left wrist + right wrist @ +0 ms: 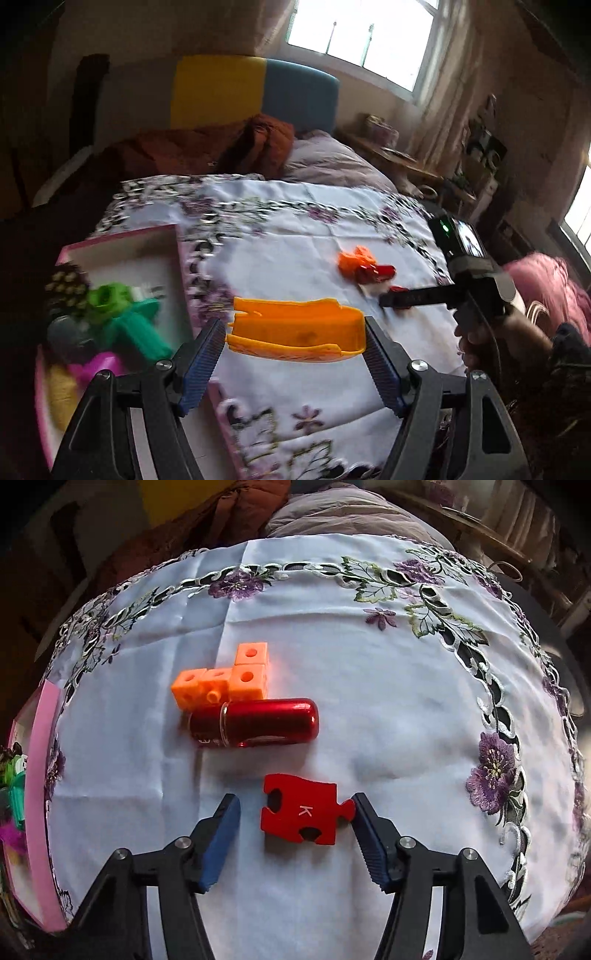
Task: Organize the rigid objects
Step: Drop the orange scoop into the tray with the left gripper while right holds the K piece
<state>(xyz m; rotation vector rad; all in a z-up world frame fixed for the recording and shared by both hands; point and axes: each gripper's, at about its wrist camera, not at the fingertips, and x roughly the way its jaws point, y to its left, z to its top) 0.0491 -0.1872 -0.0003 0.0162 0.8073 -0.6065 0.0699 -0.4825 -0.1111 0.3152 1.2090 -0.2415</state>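
Note:
My left gripper [293,324] is shut on a long orange plastic tray piece [288,314], one blue pad at each end, and holds it above the white embroidered cloth [295,240]. My right gripper [295,799] points steeply down, open around a red puzzle piece marked K [299,812] that lies flat on the cloth. Its right pad touches the piece's knob; the left pad stands apart. Beyond the piece lie a shiny red capsule [258,720] and an L of orange linked cubes [225,675]. The left wrist view also shows the right gripper [399,297] over that piece.
A pink-rimmed box [122,236] at the cloth's left edge holds green, teal and magenta toys [110,302]; its rim [40,775] shows in the right wrist view. A hand [480,339] grips the right tool. Behind are a bed, a yellow and blue headboard [255,92] and a nightstand.

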